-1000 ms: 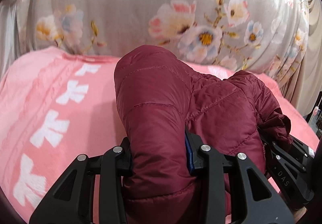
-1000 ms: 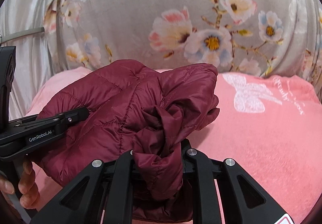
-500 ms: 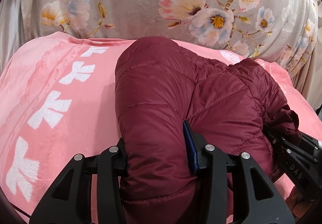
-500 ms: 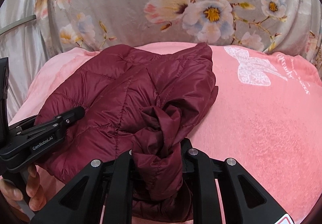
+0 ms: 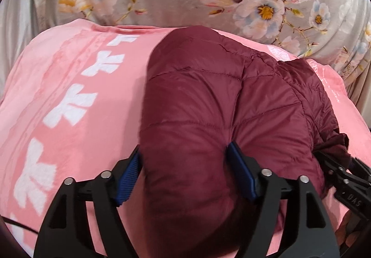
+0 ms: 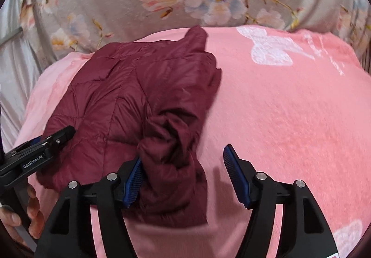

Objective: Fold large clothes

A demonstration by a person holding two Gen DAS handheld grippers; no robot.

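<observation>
Two fabrics fill the scene: a pink blanket (image 5: 76,95) with white butterfly prints covers the surface, and a grey floral cloth (image 6: 143,2) rises behind it from 10 to 2 o'clock in both wrist views. At the left edge of the right wrist view hangs pale silky fabric (image 6: 14,67).

On the blanket lies a maroon quilted jacket (image 5: 208,104), bunched and partly folded. In the left wrist view its bulk runs from 6 o'clock up toward 12, with a lower wing spreading to 3 o'clock. In the right wrist view it stretches from 7 o'clock toward a pointed corner near 12.

Left gripper (image 5: 185,172): its jaws have just been opening, and the padded roll sits between them, with its left blue pad clear of the fabric. Right gripper (image 6: 183,174): jaws also just opened, a crumpled fold beside the left pad, the right pad standing free over bare blanket. A hand (image 6: 25,218) shows at 8 o'clock.
</observation>
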